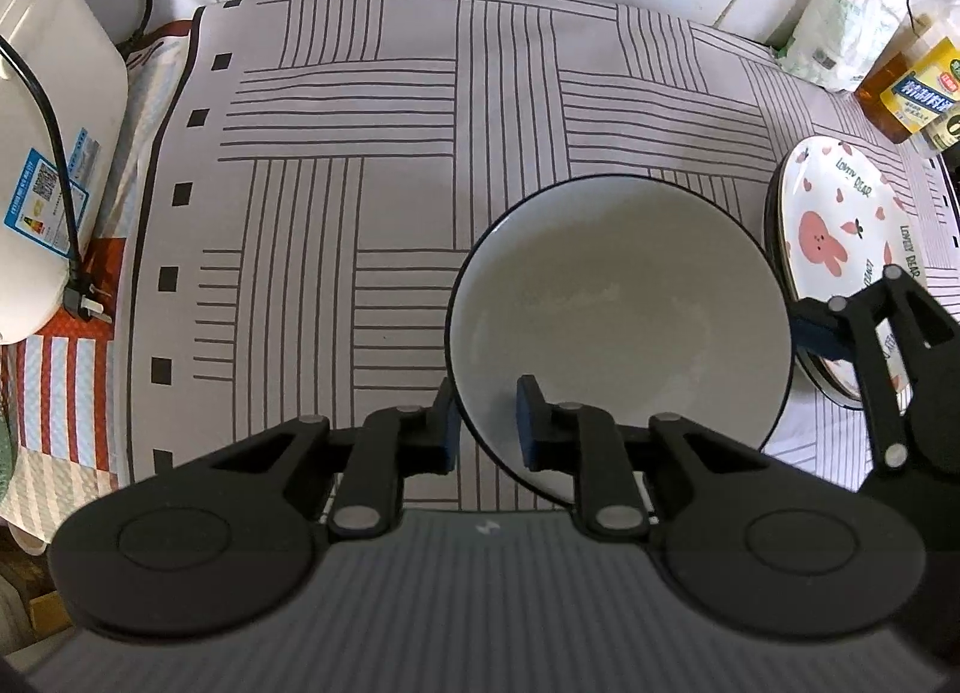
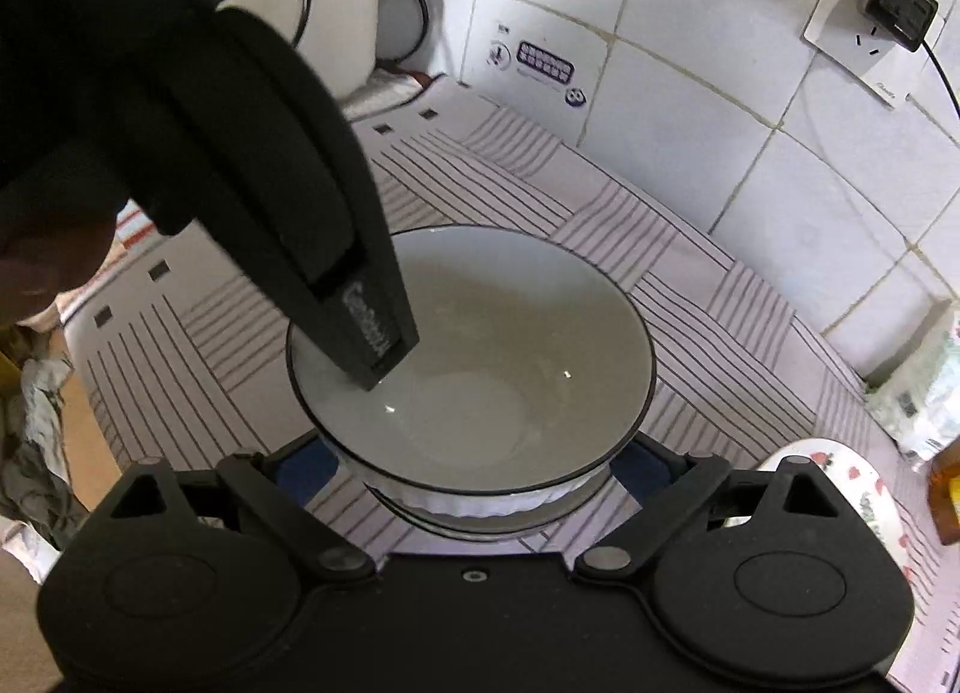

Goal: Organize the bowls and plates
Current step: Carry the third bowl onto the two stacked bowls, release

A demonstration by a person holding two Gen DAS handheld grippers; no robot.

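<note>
A white bowl with a thin black rim (image 1: 618, 309) is held above the striped cloth. My left gripper (image 1: 487, 423) is shut on its near rim, one finger outside and one inside. In the right wrist view the same bowl (image 2: 474, 369) sits on top of another white bowl with a fluted side (image 2: 480, 504). My right gripper (image 2: 474, 468) stands wide open, one finger on each side of the lower bowl. The left gripper's finger (image 2: 372, 327) reaches into the top bowl. A stack of plates with a pink rabbit print (image 1: 840, 249) lies to the right.
A striped grey cloth (image 1: 372, 165) covers the counter. A white appliance with a black cord (image 1: 42, 165) stands at the left. Oil bottles (image 1: 912, 87) and a plastic pack (image 1: 840, 27) stand at the back right. A tiled wall with a socket (image 2: 888, 15) is behind.
</note>
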